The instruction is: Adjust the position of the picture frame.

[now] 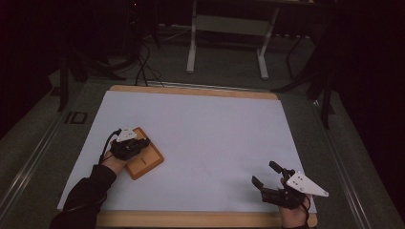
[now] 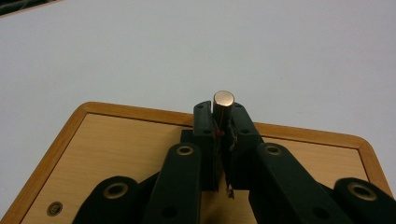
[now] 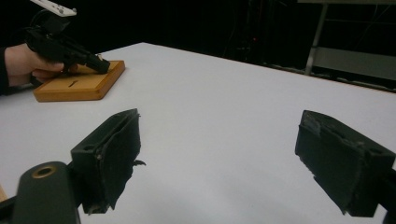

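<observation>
The left gripper sat over the wooden block, its 2 black jaws drawn narrow and clamped on a small metal cylinder. The cylinder stood upright between the pads, its round shiny top poking just above the jaw tips, near the far edge of the block. In the high view the left gripper lay across the wooden block on the left part of the white sheet that covered the table, with the hand behind it toward the near edge. The right gripper view showed the same block from the side, with the left gripper tipped down onto its top; a short dark slot marked the block's upper face.

The right gripper was held well apart from the block, near the table's near right corner, its 2 jaws spread wide with nothing between them; in its own view the right gripper looked over bare white sheet.

No brand, label or readable writing could be made out on the block, the cylinder or either gripper.
</observation>
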